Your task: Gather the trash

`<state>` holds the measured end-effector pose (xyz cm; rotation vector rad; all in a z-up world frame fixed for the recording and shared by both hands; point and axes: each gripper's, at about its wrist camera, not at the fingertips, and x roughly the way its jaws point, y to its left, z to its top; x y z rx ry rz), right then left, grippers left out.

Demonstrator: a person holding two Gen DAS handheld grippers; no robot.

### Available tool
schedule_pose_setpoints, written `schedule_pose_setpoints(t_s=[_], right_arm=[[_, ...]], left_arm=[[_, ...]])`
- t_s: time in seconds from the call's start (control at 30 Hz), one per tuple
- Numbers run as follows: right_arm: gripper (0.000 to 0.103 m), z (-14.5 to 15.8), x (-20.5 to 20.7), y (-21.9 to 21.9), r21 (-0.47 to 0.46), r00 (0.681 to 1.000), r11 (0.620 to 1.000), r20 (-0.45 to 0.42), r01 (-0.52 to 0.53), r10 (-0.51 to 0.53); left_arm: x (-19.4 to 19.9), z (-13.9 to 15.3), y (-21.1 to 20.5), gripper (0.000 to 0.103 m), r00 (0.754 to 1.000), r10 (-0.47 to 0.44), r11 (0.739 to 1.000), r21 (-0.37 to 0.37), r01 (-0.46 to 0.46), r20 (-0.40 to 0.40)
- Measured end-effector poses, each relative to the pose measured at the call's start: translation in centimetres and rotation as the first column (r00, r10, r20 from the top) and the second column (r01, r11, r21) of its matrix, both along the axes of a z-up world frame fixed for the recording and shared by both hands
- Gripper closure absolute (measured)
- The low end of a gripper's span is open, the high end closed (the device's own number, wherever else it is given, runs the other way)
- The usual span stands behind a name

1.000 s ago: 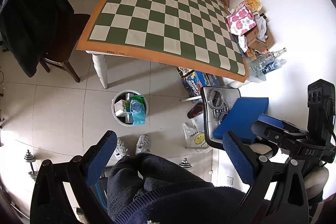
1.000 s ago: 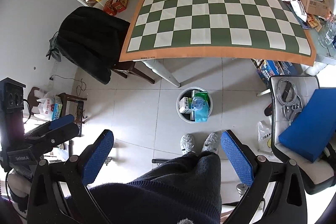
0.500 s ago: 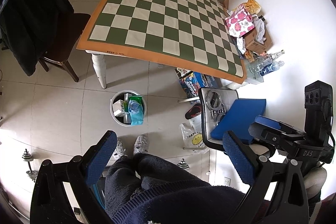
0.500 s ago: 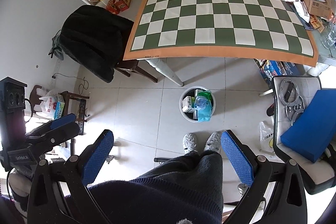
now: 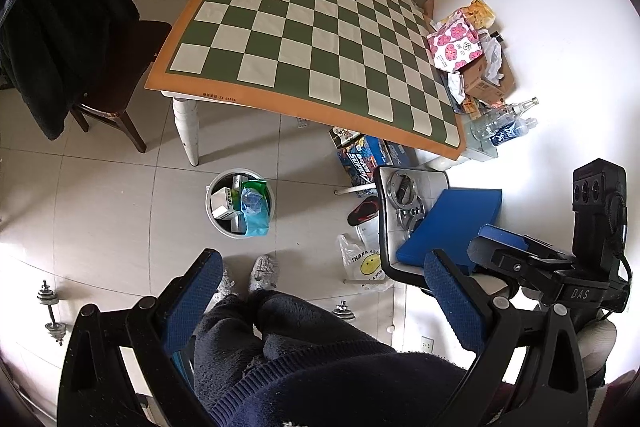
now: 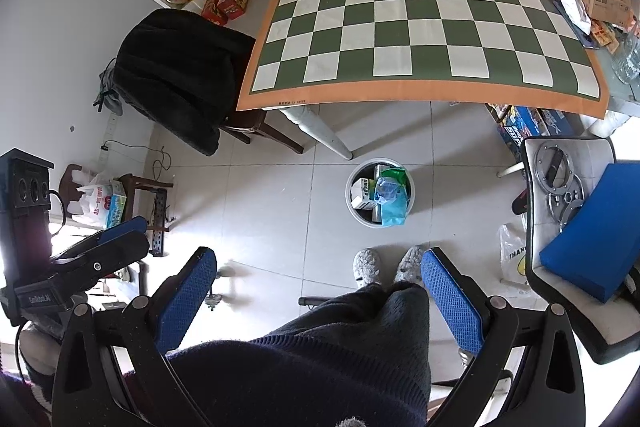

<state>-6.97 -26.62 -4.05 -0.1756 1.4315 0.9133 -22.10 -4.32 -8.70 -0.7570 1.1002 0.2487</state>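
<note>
Left wrist view: left gripper [image 5: 324, 297] held high over the floor, blue pads spread wide, nothing btwn them. Right gripper [image 6: 320, 293] same in its own view, pads wide apart, empty.

Landmark = the bin [image 5: 212, 207], a round white bucket on the tiled floor. It's packed w/ trash: a white carton [image 5: 223, 205], a green packet [image 5: 253, 187] and a light blue plastic bag [image 5: 253, 211] hanging over the rim on the side nearest the person.

Just behind the bin: a white leg of the bench [image 5: 186, 131], w/ a green-and-cream checked mat [image 5: 312, 43] covering the top. Nothing on the mat. Just in front of the bin: the person's two grey slippers [image 5: 262, 273], dark trouser legs below both grippers.

Right of the bin, well apart: chair [image 5: 386, 227] w/ metal rings and a blue pad [image 5: 452, 223] on the seat; a white smiley bag [image 5: 362, 261] on the floor near it. Left of the bin, near: dark wooden chair [image 5: 116, 107] w/ a black coat [image 5: 52, 27] draped over it. Far right of the bin, against the wall beyond the bench: pile of boxes, a pink flowered bag [image 5: 454, 45] and bottles.
</note>
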Motion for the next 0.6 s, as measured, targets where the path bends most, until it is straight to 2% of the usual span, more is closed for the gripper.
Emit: schedule_pose_setpoints(t_s=[0.6], right_arm=[[0.0,-0.02,0.09,-0.25,0.002,1.0,1.0,0.0,-0.004,0.004]], left_arm=[[0.38,0.62,-0.9,0.0,1.0,0.0,1.0,-0.003,0.0,0.006]])
